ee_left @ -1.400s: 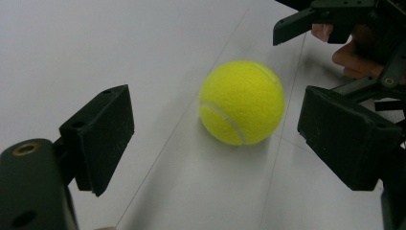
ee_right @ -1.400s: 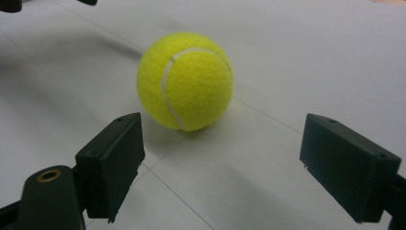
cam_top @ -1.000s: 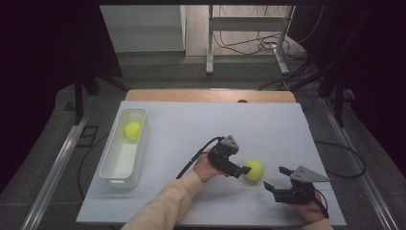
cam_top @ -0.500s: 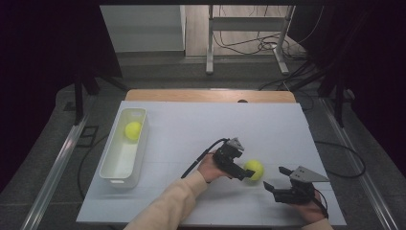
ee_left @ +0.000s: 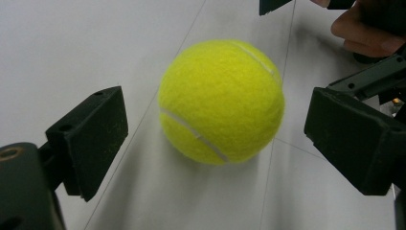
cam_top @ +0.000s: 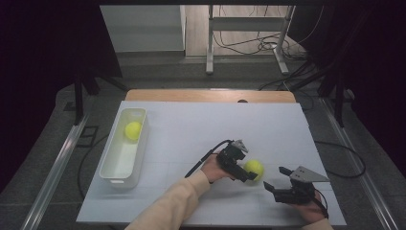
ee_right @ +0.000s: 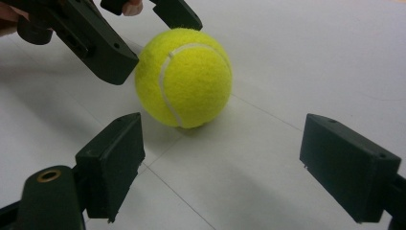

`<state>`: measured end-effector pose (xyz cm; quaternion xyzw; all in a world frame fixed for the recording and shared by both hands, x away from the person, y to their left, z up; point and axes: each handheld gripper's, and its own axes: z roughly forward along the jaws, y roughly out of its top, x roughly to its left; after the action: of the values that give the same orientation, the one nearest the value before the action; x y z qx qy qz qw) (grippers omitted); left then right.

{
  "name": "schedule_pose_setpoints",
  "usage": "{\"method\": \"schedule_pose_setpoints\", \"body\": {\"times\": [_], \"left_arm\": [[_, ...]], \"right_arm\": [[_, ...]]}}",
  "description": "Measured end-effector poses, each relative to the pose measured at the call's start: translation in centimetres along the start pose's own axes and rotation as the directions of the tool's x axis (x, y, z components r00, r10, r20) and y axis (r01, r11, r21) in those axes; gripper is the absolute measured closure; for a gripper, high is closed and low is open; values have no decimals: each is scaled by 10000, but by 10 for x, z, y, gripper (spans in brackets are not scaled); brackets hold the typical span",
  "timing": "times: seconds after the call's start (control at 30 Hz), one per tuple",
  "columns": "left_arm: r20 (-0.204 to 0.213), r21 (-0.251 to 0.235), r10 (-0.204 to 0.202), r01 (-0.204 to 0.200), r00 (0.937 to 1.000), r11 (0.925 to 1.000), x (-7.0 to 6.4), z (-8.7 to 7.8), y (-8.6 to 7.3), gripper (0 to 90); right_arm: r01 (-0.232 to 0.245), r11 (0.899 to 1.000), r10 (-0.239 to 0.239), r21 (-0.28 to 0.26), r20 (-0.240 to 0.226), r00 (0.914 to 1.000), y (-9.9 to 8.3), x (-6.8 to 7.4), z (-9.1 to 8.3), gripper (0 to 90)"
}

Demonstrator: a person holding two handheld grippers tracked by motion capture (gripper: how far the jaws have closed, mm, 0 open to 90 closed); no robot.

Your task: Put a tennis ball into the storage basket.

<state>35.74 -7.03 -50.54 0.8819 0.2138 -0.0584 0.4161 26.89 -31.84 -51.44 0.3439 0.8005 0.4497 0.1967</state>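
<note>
The desk (cam_top: pixel 191 124) fills the middle of the frame, its top covered by a white sheet, with a strip of bare wood (cam_top: pixel 206 95) along its far edge. Around it lies grey floor (cam_top: pixel 43 167). Metal rails (cam_top: pixel 57 163) run along the floor at the lower left and lower right. At top centre stands a grey metal frame (cam_top: pixel 249 28) with 2 legs, and black cables (cam_top: pixel 239 45) are tangled on the pale floor behind it. A light panel (cam_top: pixel 141 28) sits at upper left. Dark curtains (cam_top: pixel 43 48) close off both sides.
</note>
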Motion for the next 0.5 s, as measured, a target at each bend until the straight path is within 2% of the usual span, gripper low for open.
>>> {"method": "schedule_pose_setpoints", "body": {"times": [0.23, 0.3, 0.5], "left_arm": [[182, 221, 85, -89, 9998, 9997, 2, 6, 3, 86], [340, 110, -147, 143, 9993, 9998, 3, 9, 4, 89], [365, 230, -121, 112, 9993, 9997, 5, 13, 3, 133]], "right_arm": [[-11, 10000, 11, 17, 9, 10000, 0, 0, 0, 160], [-33, 10000, 33, 68, 28, 10000, -1, -1, 0, 160], [-87, 9998, 86, 160, 42, 10000, -1, -1, 0, 160]]}}
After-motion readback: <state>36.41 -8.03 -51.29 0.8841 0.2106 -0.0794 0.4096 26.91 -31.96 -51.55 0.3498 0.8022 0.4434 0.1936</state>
